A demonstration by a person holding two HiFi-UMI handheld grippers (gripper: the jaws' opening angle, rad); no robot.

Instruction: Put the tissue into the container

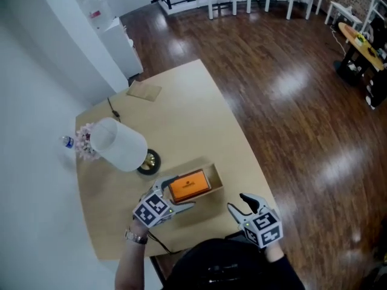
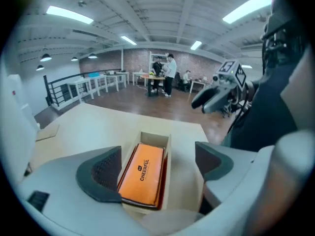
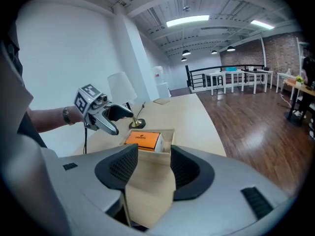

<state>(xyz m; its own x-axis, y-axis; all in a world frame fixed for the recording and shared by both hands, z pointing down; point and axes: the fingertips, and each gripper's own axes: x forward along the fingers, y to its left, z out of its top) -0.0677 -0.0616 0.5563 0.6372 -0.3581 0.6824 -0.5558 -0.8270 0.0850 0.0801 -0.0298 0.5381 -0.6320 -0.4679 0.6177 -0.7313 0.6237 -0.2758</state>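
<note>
The left gripper (image 2: pixel 157 168) has its jaws spread wide. They straddle the near end of the container (image 2: pixel 155 135), and no pad touches anything. Between and just beyond them lies the tissue pack (image 2: pixel 142 173), an orange wrapped packet lying flat inside the container with its long sides along the walls. So the tissue looks to be already in place.

The right gripper (image 3: pixel 152 168) is also open and empty, hanging over the table's (image 1: pixel 181 113) near edge, apart from the container on its right.

In the head view the container (image 1: pixel 214 173) sits on the table close to the near edge, with the lamp (image 1: pixel 121 144) just beyond it toward the left edge.

The tissue pack (image 1: pixel 189 185) is probably light and soft, giving under pressure, and its smooth wrapper is likely a little slippery. A gentle pinch across the short width near the middle should hold it. Inside the container the walls crowd its long sides, so the exposed end nearest the left gripper (image 1: pixel 172 197) seems the easier place to take hold.
</note>
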